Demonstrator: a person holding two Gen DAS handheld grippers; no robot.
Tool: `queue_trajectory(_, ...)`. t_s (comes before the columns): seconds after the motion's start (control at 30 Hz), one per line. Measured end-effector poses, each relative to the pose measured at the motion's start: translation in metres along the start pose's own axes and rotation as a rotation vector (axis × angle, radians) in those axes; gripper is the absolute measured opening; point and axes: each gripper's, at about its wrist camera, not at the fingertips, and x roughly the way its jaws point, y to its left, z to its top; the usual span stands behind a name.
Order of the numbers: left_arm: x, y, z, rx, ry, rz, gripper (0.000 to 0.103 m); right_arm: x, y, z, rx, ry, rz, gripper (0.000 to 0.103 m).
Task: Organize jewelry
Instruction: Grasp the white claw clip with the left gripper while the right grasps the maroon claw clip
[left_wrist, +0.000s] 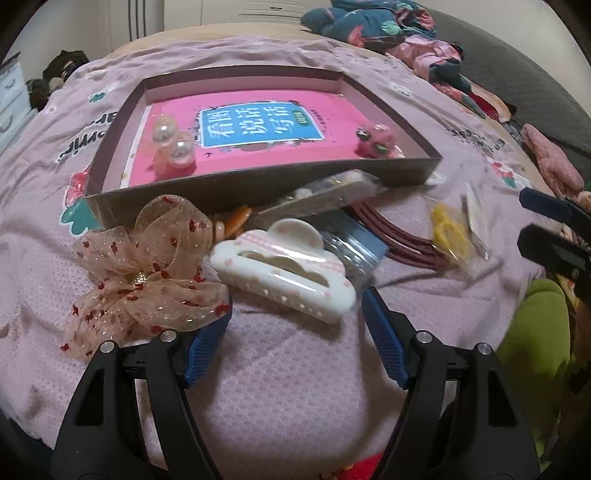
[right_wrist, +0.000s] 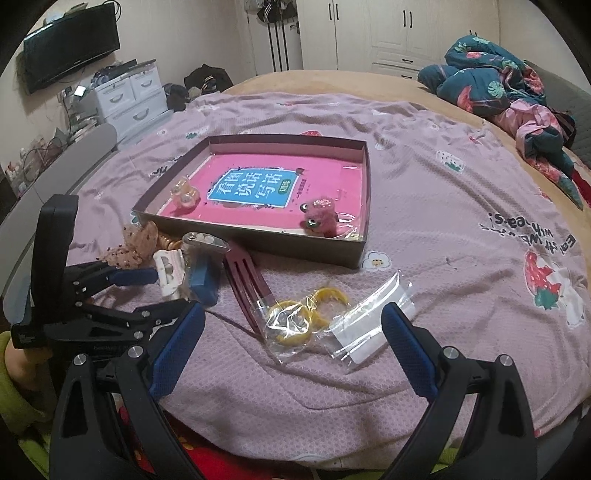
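Blue-padded, the left gripper is standing unclenched around the white hair claw without apparently touching it, while the right gripper is gaping over bagged yellow hoops near the box.

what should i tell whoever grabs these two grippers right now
Left gripper: open around the white cloud-shaped claw clip, pads not pressing.
Right gripper: open, empty, over the clear bag of yellow hoops.
Done: pearl bobbles and pink fuzzy clip lie in the brown cardboard tray.
Left: sheer bow, maroon headbands, other packets still on the bedspread.
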Motion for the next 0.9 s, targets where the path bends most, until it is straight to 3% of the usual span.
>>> queue_trajectory(0.07, 0.000, 0.005, 0.000, -0.017, -0.003, 0.002, 0.065, 0.005, 0.000, 0.001, -0.004, 0.010, -0.001, 0.096)
queue_trajectory(0.37, -0.014, 0.019, -0.011, -0.056, -0.013, -0.045, 0.047, 0.028, 0.007, 0.012, -0.052, 0.041, 0.006, 0.096)
queue_trajectory(0.53, -0.031, 0.039, -0.025, -0.105, -0.013, -0.019, 0.046, 0.049, 0.016, 0.019, -0.119, 0.083, 0.012, 0.094)
queue_trajectory(0.7, -0.040, 0.050, -0.026, -0.156, -0.012, -0.045, 0.046, 0.078, 0.030, 0.020, -0.204, 0.165, 0.024, 0.070)
queue_trajectory(0.9, -0.038, 0.020, -0.025, -0.074, 0.008, -0.091, 0.046, 0.107, 0.037, 0.022, -0.245, 0.211, 0.054, 0.055)
